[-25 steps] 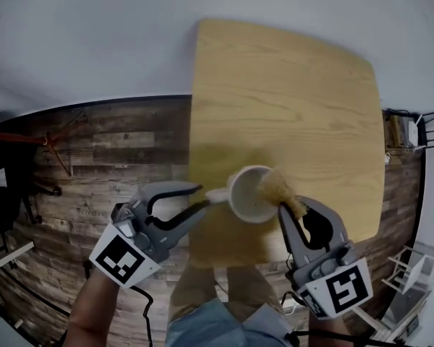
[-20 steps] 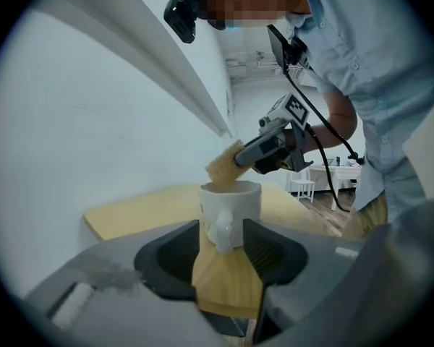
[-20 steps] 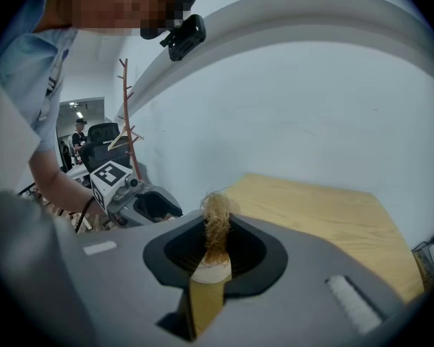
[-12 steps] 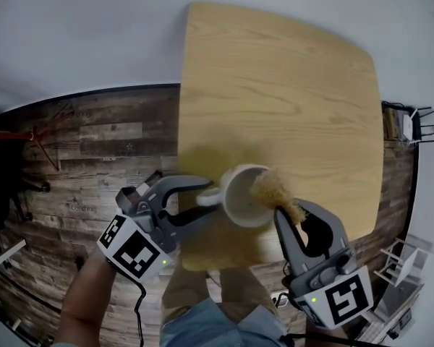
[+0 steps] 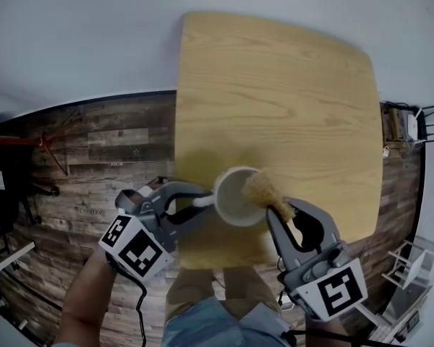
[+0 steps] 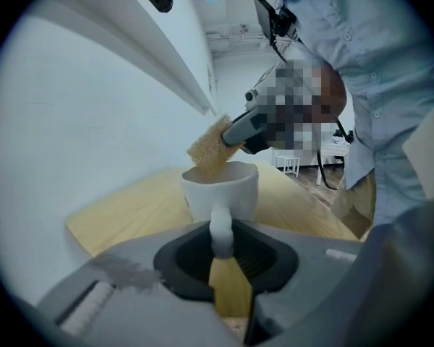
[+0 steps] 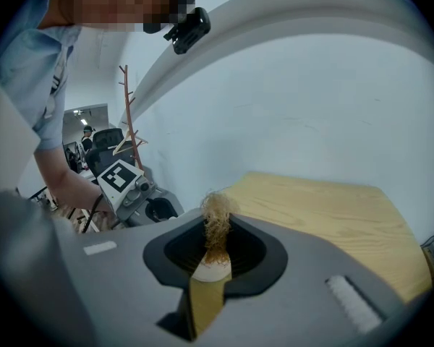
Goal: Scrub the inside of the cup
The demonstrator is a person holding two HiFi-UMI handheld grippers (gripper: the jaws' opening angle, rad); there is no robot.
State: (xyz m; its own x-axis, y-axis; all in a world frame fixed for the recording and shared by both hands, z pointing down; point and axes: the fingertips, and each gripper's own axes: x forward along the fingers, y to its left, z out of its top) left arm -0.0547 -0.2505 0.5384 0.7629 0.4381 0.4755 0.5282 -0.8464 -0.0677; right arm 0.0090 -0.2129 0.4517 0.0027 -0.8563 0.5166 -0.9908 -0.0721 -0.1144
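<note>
Head view: my left gripper has its jaws pinched on the handle of the white cup, which sits just off its tips, mouth upward, over the near edge of the wooden desk. Those jaws have just been closing, with the handle between them. My right gripper comes in from the other side, shut on a tan fibrous scrubber that sticks out past its tips and lies over the cup's rim on the side nearest that gripper. Each gripper's marker cube faces up at me (left one, right one).

Left gripper view: looking along my left gripper, the handle stands upright between the narrowly parted jaws and the cup is straight ahead, touching distance beyond them. Above it my right gripper points down at a slant, the scrubber at the cup's mouth; whether it rubs the inner wall I cannot tell. The desk spreads out behind the cup.

Right gripper view: my right gripper clamps the scrubber, whose frayed end rises just beyond the tips, with a sliver of the cup beneath it. My left gripper is beyond, to the left.
</note>
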